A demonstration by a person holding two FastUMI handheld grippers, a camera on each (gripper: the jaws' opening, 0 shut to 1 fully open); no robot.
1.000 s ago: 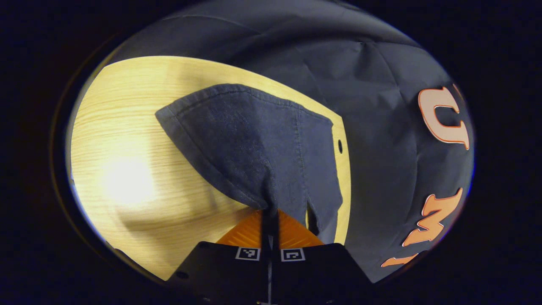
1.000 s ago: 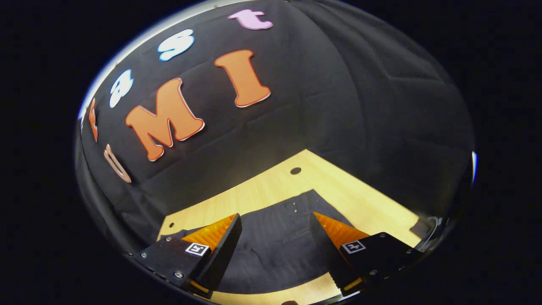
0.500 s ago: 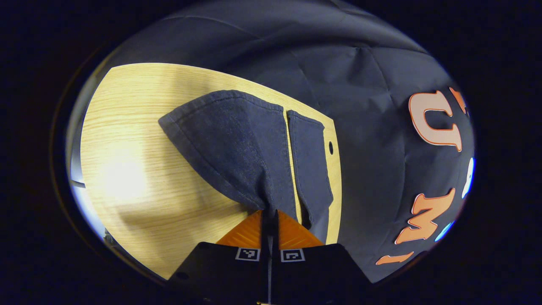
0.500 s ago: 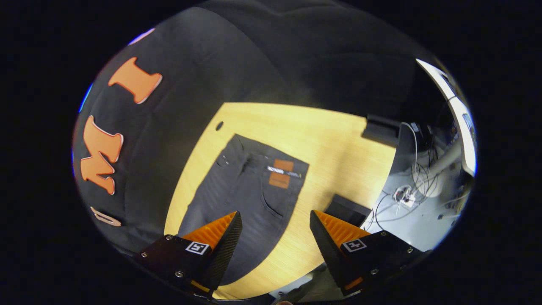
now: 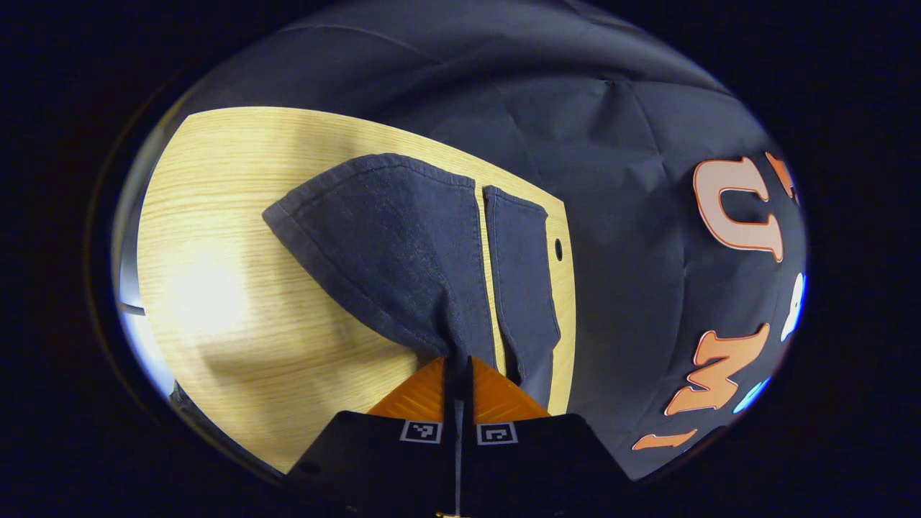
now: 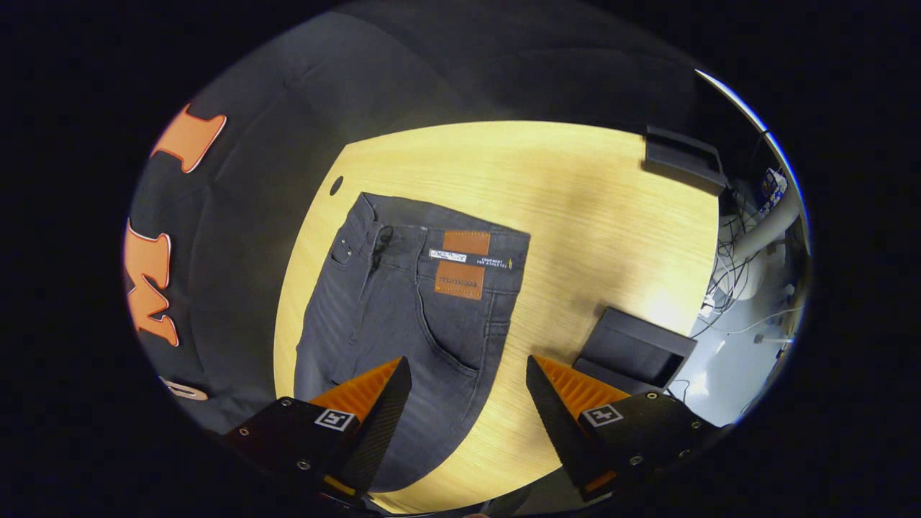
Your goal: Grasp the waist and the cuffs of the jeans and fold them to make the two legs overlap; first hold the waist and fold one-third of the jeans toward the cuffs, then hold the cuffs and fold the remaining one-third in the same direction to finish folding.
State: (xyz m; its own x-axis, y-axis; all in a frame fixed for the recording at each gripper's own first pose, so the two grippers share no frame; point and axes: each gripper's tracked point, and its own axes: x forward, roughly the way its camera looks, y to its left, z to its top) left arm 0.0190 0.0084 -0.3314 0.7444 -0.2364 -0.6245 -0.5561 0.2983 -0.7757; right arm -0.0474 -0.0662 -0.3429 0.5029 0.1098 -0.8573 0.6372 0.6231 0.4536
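Jeans (image 6: 403,316) near table (image 6: 575,187) edge

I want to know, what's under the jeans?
The wooden table lies under the jeans, showing all around them. Whatever sits beneath the denim itself is covered.

Light wooden table (image 6: 590,194), black boxes (image 6: 637,349), tangled cables (image 6: 727,288)

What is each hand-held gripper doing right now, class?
Left hand-held gripper: closed on the jeans leg.
Right hand-held gripper: open, holding nothing, above the jeans.
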